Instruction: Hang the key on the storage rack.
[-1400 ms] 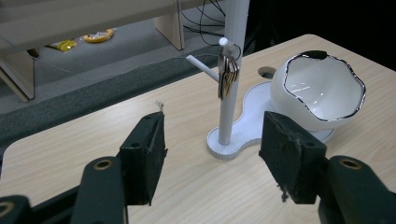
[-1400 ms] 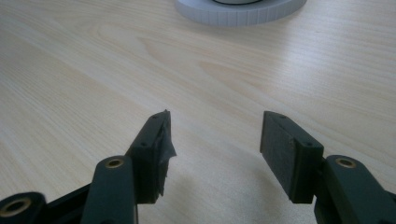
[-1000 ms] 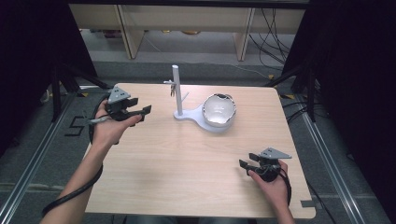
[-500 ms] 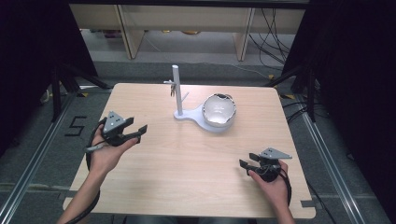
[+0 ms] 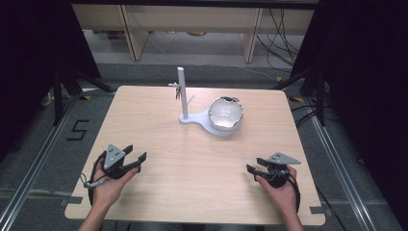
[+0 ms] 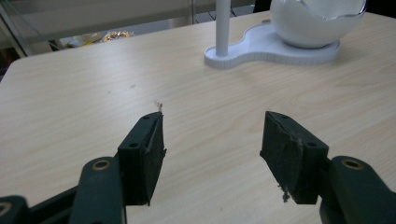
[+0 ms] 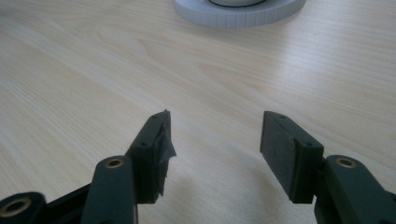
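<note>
1. The wooden surface [image 5: 192, 159] carries one item: a white stand [image 5: 192, 118] with a flat base, an upright post [image 5: 182, 91] at its left end and a shiny round bowl [image 5: 225, 113] seated on its right end. It sits toward the far edge, slightly right of centre.
2. The left tongs [image 5: 135, 155] rest near the front left corner, held in the person's left hand [image 5: 107, 185]. Their jaws stand wide apart with nothing between them, and point toward the stand.
3. The right tongs [image 5: 255, 165] sit near the front right corner in the right hand [image 5: 279, 188], jaws likewise spread wide and empty, pointing left across the surface.
4. In the left gripper view, bare wood lies between the left tongs [image 6: 212, 140] and the stand; the post and bowl rise beyond, well apart from the jaws.
5. In the right gripper view, the ribbed edge of the stand's base [image 7: 238, 14] shows at the top, well beyond the right tongs [image 7: 214, 135].
6. Beyond the surface, a floor with cables [image 5: 284, 29] and shelf legs [image 5: 250, 36] is visible; a "5" mark [image 5: 77, 130] lies on the floor at left.
</note>
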{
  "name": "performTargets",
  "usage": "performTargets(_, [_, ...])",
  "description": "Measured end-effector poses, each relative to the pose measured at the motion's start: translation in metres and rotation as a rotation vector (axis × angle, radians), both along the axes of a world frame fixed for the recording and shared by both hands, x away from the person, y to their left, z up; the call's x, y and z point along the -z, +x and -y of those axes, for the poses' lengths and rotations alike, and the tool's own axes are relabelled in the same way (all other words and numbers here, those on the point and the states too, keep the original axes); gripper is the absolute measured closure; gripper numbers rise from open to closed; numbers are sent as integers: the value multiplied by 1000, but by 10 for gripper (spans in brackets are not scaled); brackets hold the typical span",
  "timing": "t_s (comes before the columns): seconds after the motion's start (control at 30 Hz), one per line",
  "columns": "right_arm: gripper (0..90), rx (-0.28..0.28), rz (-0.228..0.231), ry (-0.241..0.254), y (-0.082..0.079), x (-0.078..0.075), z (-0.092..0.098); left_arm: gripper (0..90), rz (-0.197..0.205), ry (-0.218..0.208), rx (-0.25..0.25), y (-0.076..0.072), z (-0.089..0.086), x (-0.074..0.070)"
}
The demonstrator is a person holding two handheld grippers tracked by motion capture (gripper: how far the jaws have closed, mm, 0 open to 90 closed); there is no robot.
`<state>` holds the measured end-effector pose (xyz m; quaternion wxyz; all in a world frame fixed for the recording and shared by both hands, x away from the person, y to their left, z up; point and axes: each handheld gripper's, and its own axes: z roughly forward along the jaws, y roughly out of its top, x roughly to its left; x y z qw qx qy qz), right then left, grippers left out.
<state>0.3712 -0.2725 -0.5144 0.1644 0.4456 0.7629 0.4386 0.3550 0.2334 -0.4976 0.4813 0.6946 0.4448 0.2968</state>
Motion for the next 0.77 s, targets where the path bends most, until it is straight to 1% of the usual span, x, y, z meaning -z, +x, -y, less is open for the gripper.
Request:
performTargets(0.03, [443, 0, 2, -2, 0, 0, 0, 389, -3, 0, -11, -2, -2, 4])
performTargets(0.07, [443, 0, 3, -2, 0, 0, 0, 390, 10, -5, -13, -3, -3, 8])
performTargets(0.1, [443, 0, 11, -5, 0, 0, 0, 390, 26, -17, -27, -6, -6, 13])
performTargets(0.13, [443, 0, 11, -5, 0, 0, 0, 389, 26, -17, -27, -6, -6, 13])
performTargets(0.17, [442, 0, 12, -5, 1, 0, 0, 389, 43, -39, -40, -9, -7, 19])
performTargets(0.2, [442, 0, 12, -5, 1, 0, 0, 388, 43, -39, -40, -9, -7, 19])
performTargets(0.27, [442, 0, 15, 2, 0, 0, 1, 387, 55, -46, -52, -12, -8, 26])
performTargets(0.3, [442, 1, 16, 0, 0, 0, 1, 387, 55, -63, -55, -14, -8, 26])
performTargets(0.33, [441, 5, 3, 5, 0, 0, 1, 380, 71, -56, -51, -14, -9, 26])
performTargets(0.37, [441, 7, 22, 1, 2, 2, 1, 378, 62, -55, -54, -16, -9, 26])
performTargets(0.4, [441, -11, 23, -11, 3, 1, 3, 375, 80, -68, -53, -17, -10, 26])
performTargets(0.43, [441, -21, 15, 4, 2, 0, 4, 373, 85, -74, -58, -17, -10, 26])
performTargets(0.47, [441, -19, 15, 2, 2, 0, 4, 370, 80, -69, -66, -19, -11, 26])
performTargets(0.5, [441, -16, 27, -8, 3, 1, 4, 363, 91, -79, -64, -18, -11, 26])
performTargets(0.53, [441, -16, 27, -8, 3, 1, 4, 363, 93, -80, -65, -18, -11, 26])
performTargets(0.57, [442, -10, 30, -8, 3, 1, 3, 362, 87, -75, -68, -19, -11, 26])
performTargets(0.6, [441, 0, 29, 6, 2, 1, 1, 361, 82, -68, -71, -19, -11, 26])
performTargets(0.63, [441, -7, 40, -23, 3, 1, 3, 359, 80, -66, -71, -18, -10, 26])
performTargets(0.7, [441, -7, 36, -25, 3, 0, 3, 360, 85, -71, -72, -17, -10, 26])
performTargets(0.77, [441, -5, 42, -18, 3, 1, 3, 359, 76, -67, -75, -18, -10, 26])
